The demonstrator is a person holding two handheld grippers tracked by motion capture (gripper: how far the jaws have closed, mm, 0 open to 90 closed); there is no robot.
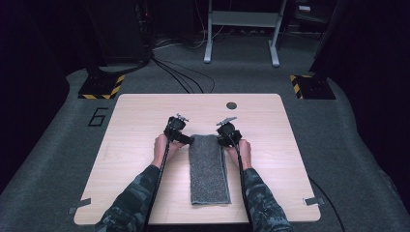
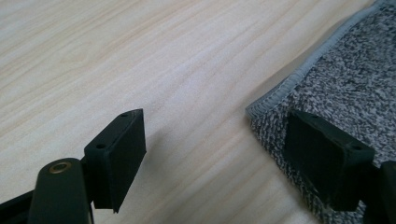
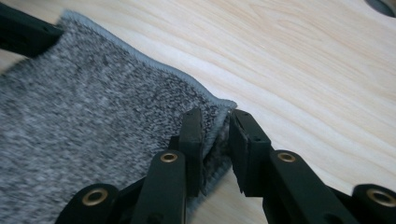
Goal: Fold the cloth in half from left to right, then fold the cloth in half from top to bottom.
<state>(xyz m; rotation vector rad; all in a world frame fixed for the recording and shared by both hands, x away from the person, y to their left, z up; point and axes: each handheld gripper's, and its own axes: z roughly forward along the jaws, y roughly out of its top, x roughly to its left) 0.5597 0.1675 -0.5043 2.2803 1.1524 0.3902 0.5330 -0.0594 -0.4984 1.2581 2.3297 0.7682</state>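
Note:
A folded grey towel (image 1: 209,169) lies lengthwise on the wooden table (image 1: 140,121), between the person's two hands. My left gripper (image 1: 186,139) is at the towel's far left corner. In the left gripper view my left gripper (image 2: 215,135) stands open, with one jaw over the towel (image 2: 345,84) and the other over bare wood. My right gripper (image 1: 223,140) is at the far right corner. In the right gripper view my right gripper (image 3: 215,121) has its jaws closed on the hemmed corner of the towel (image 3: 84,102), and fabric fills the gap between them.
A small dark round hole (image 1: 231,105) marks the table's far side. Grey tape tabs (image 1: 314,201) stick to the front corners. Behind the table are cables (image 1: 183,77) on the carpet, a grey metal stand (image 1: 241,29) and hazard-striped bases (image 1: 101,87).

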